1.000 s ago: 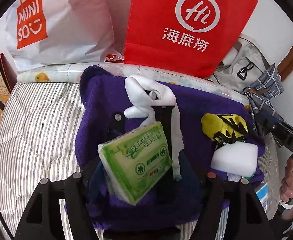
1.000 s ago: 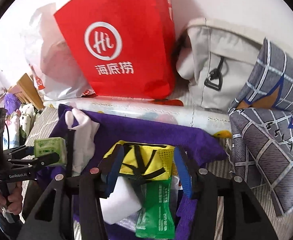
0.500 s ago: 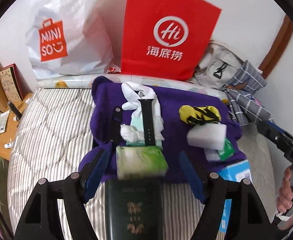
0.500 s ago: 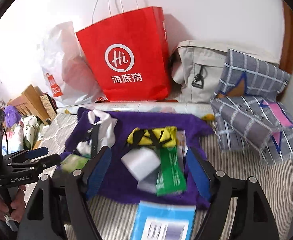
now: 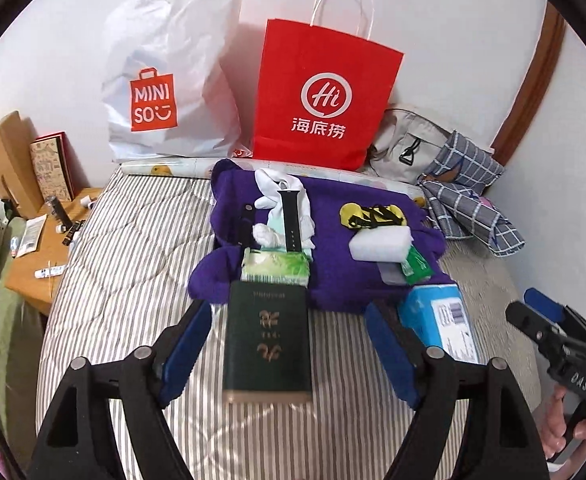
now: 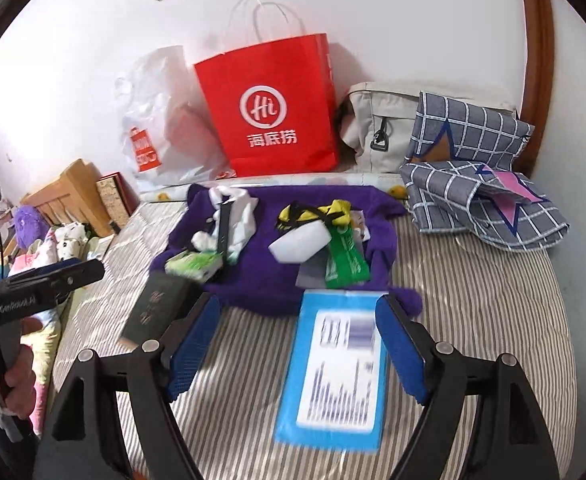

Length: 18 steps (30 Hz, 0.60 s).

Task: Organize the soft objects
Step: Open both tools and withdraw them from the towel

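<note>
While both tongs hang above the striped bed (image 5: 125, 280), the purple cloth (image 5: 333, 208) serves as the reference landmark. The left tongs (image 5: 289, 344) are opening, with nothing pressed between the blue pads (image 5: 185, 344); a dark green booklet (image 5: 267, 344) lies flat on the bed in the gap between them, touching neither pad. The far end of the booklet meets the near edge of the purple cloth, just beside a green tissue pack (image 5: 275, 268) that rests on that edge. The right tongs (image 6: 297, 344) are also opening and grasp nothing; a blue packet (image 6: 337, 372) lies on the bed between the pads, its far end at the near edge of the purple cloth.

On the purple cloth, toward its left part, a white glove (image 5: 281, 200) lies with a black strap (image 5: 291, 220) across it. Toward the right part lie a yellow and black pouch (image 5: 373, 214), a white sponge block (image 5: 381, 244) just in front of it, and a green sachet (image 5: 415, 266) touching the block. Behind the purple cloth a red paper bag (image 5: 325, 100) and a white plastic bag (image 5: 173, 80) stand upright against the wall. To the right of the cloth lies a grey checked fabric bundle (image 6: 481, 200)
</note>
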Each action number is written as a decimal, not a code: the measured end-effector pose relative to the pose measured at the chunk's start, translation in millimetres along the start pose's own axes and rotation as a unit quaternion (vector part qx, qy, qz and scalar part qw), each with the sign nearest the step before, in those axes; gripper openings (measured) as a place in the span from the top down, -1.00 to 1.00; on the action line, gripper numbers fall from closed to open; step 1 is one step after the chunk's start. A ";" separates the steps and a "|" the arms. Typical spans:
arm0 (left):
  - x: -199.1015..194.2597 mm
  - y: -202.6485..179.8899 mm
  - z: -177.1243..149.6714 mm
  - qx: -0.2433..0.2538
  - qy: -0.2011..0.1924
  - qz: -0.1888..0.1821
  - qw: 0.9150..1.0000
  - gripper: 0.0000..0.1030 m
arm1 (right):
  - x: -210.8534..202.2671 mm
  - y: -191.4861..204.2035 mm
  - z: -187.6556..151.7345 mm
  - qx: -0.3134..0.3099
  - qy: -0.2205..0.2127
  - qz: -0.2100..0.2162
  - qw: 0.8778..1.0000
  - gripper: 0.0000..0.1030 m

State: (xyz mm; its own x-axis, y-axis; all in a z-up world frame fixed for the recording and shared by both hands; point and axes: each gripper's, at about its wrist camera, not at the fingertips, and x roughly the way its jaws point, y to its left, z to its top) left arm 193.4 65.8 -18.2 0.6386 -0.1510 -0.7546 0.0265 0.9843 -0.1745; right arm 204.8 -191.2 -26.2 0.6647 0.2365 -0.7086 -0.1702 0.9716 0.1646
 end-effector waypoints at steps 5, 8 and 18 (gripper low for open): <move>-22.6 -6.9 -19.2 0.001 -0.011 0.003 1.000 -0.54 | -26.9 4.1 -21.1 0.005 -0.014 -0.008 1.000 -0.76; -36.9 -14.4 -30.9 0.009 -0.021 0.012 1.000 -0.60 | -42.2 4.7 -33.2 0.008 -0.019 -0.011 1.000 -0.77; -87.0 -47.2 -64.1 0.047 -0.065 0.046 0.996 -0.90 | -91.3 11.2 -63.4 0.002 -0.053 -0.061 0.997 -1.00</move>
State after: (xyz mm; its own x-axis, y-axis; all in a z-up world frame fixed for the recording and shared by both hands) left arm 87.2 26.6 15.1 0.7357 -0.0522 -0.6753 0.0305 0.9986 -0.0440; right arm 96.0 -202.7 -3.1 0.7530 0.1170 -0.6476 -0.0810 0.9931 0.0852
